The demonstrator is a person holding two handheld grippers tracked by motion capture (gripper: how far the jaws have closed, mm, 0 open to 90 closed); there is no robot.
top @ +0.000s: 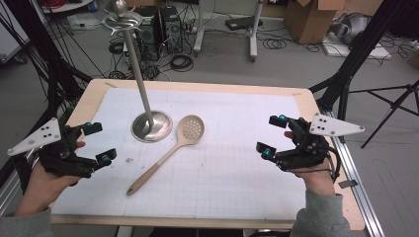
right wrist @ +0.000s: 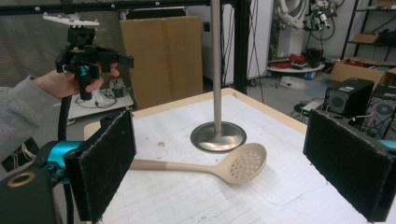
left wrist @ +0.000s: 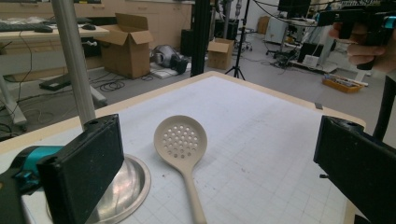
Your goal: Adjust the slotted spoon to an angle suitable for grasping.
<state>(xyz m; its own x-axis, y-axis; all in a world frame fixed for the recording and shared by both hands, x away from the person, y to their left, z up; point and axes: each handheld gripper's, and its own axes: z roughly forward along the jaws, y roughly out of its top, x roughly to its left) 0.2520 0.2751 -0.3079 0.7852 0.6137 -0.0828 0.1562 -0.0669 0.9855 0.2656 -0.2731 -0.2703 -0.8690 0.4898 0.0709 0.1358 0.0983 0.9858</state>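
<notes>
Starting at nine o'clock, the left gripper (top: pixel 94 143) hovers with fingers wide and empty. The spoon (top: pixel 170 150) lies untouched mid-counter (top: pixel 247 173), just beside the stand (top: pixel 148 126). At three o'clock, the right gripper (top: pixel 269 136) gapes empty too. Nothing grasped yet; everything remains.

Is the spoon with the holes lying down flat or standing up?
Lying flat. The slotted spoon rests along its whole length on the white mat, bowl facing up, beside the metal stand's round base. Neither gripper touches it.
</notes>
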